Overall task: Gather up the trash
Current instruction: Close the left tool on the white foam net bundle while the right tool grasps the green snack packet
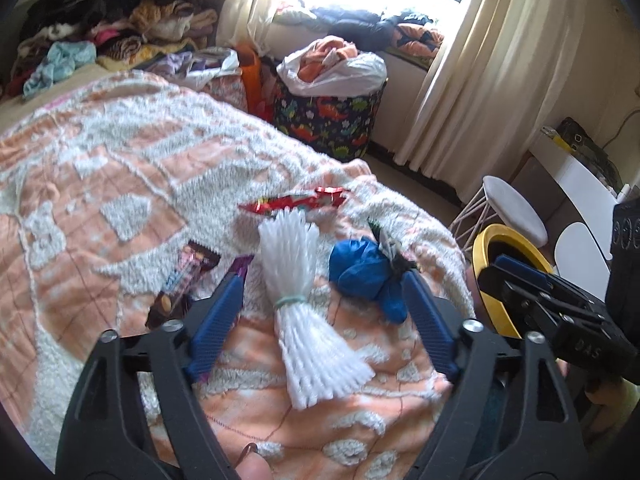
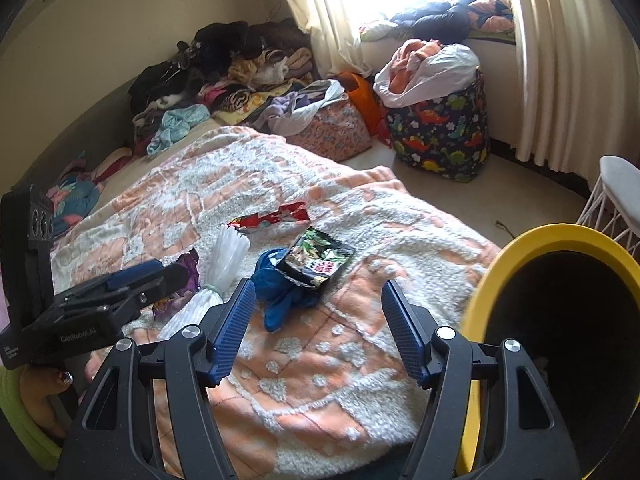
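Trash lies on a peach and white blanket [image 1: 120, 184]. A white foam net bundle [image 1: 304, 300] sits between the blue pads of my left gripper [image 1: 324, 280], which is open and not pressing on it. Right of the bundle is a crumpled blue bag [image 1: 360, 272], and a red wrapper [image 1: 296, 202] lies beyond. A brown and purple wrapper [image 1: 180, 280] lies by the left finger. In the right wrist view my right gripper [image 2: 319, 286] hangs open over the blanket, empty, near the blue bag [image 2: 280, 292] and a dark snack packet [image 2: 320, 260].
A black bin with a yellow rim [image 2: 520, 248] stands at the bed's right edge, close to my right gripper. A dinosaur-print basket [image 2: 440, 132] of laundry, a white stool [image 1: 516, 208] and curtains stand beyond. Piled clothes [image 1: 100, 20] cover the far end of the bed.
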The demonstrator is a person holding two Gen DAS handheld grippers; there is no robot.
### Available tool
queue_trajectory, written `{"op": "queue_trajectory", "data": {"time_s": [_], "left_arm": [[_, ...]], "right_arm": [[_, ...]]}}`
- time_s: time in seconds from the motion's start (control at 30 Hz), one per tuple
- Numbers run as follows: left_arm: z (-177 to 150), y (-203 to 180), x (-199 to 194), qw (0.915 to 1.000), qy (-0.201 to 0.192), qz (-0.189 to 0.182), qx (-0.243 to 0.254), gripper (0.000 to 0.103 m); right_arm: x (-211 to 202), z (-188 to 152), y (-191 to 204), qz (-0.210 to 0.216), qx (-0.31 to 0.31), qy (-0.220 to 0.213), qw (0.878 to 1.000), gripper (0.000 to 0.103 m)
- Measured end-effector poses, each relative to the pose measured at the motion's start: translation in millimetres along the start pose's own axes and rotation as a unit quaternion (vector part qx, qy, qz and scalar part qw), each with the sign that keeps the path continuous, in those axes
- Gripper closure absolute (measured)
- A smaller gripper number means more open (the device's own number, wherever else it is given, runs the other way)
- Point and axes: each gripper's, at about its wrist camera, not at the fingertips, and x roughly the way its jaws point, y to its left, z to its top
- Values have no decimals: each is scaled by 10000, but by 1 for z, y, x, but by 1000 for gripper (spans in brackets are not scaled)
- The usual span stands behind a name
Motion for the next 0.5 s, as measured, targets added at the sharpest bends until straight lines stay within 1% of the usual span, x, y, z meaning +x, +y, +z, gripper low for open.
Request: {"op": "queue_trajectory", "data": {"time_s": [0.07,0.27,0.5], "left_arm": [[-2,1,3,9999,113,-76,-49,39],[-12,0,14,9989,405,-224,-97,48],[-18,-1,23,9976,596,-316,-133,50]], "right_arm": [[9,2,4,3,-54,69,10000,40],[34,7,10,-11,-276,277,9992,40],[60,12,11,0,-313,506,9982,40]]}}
